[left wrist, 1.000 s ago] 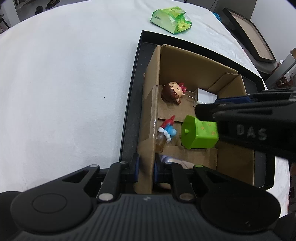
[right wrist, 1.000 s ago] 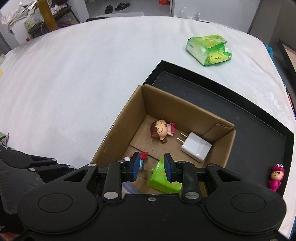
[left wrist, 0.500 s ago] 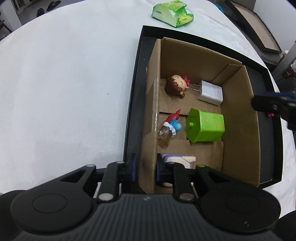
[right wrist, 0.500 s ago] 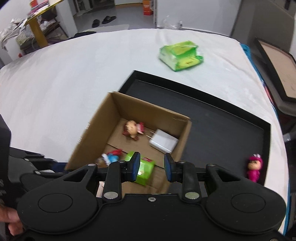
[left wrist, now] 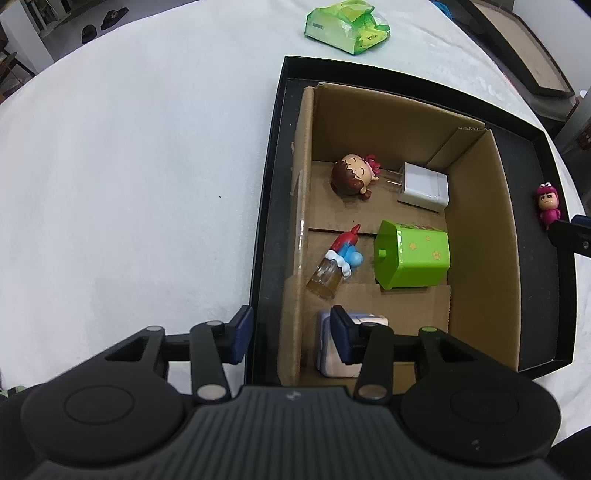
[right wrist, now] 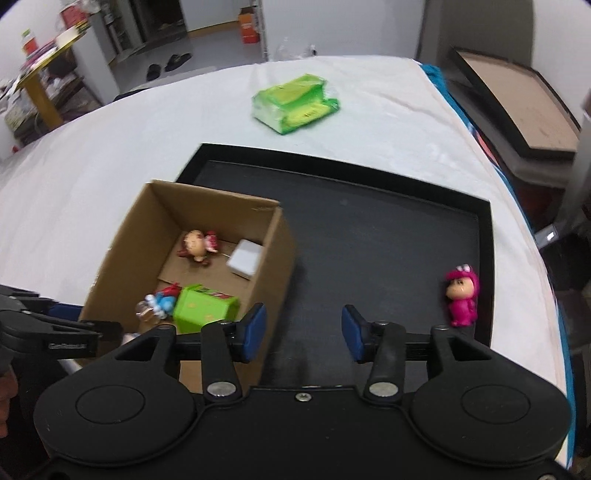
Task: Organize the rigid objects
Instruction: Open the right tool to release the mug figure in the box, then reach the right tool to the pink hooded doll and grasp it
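A green packet (right wrist: 294,102) lies on the white bench (left wrist: 129,166), well apart from anything else on it. Off the bench's right side a dark-framed brown board (right wrist: 517,110) leans. In the background stand a yellow table (right wrist: 40,96) piled with clutter and an orange box (right wrist: 248,28); dark slippers (right wrist: 168,64) lie on the floor.

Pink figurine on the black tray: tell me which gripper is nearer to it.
Right. The right gripper hangs open over the black tray, the pink figurine just beyond its right finger. The left gripper straddles the cardboard box wall, across the box from it.
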Demonstrator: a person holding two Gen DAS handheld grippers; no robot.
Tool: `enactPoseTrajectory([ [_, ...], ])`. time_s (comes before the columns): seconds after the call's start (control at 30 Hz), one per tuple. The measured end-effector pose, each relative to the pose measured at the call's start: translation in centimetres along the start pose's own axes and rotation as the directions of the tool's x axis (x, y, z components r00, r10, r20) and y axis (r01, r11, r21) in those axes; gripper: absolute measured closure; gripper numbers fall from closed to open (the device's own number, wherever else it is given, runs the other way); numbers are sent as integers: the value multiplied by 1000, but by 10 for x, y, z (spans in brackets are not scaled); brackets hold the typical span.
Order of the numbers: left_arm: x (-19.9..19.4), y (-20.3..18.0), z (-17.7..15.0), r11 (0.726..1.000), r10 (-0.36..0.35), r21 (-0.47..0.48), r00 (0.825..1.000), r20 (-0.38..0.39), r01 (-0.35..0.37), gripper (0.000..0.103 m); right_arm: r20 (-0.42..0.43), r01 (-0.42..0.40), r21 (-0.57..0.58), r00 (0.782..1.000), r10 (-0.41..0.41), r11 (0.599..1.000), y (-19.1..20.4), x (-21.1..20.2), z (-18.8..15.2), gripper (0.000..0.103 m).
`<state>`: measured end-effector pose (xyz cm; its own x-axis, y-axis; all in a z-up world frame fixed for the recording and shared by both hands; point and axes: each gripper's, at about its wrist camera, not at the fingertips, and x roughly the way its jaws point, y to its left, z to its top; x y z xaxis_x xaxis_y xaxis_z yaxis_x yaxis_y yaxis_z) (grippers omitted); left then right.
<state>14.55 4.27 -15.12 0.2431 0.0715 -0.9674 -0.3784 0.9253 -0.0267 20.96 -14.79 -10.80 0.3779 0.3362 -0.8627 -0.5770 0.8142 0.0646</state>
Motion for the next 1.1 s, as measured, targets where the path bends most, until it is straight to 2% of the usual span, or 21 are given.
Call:
enactPoseTrajectory([
  [0.17, 4, -5, 4, 1000, -5, 1, 1000, -12, 5, 55, -1, 53, 16, 999, -53, 998, -16, 10, -8, 55],
  [0.33, 5, -9, 11, 999, 29, 13, 999, -14, -29, 53, -9, 78, 49, 997, -78, 996, -33, 21, -11, 54],
  [0.5, 8, -14, 17, 997, 69, 28, 998, -10, -69, 52, -14, 124, 82, 992, -123, 989, -46, 36, -11, 44],
  [0.57, 9, -17, 20, 996, 82, 31, 997, -13, -81, 52, -19, 157, 85, 988, -156, 984, -48, 42, -10, 43],
  [0.83, 11, -32, 32, 989, 132, 65, 991, -6, -131, 51, -8, 179, 139, 984, -180, 974, -72, 58, -6, 41],
  [1.1, 17, -40, 39, 981, 181, 70, 983, -22, -179, 51, -9, 195, 142, 981, -196, 970, -102, 69, 0, 41],
])
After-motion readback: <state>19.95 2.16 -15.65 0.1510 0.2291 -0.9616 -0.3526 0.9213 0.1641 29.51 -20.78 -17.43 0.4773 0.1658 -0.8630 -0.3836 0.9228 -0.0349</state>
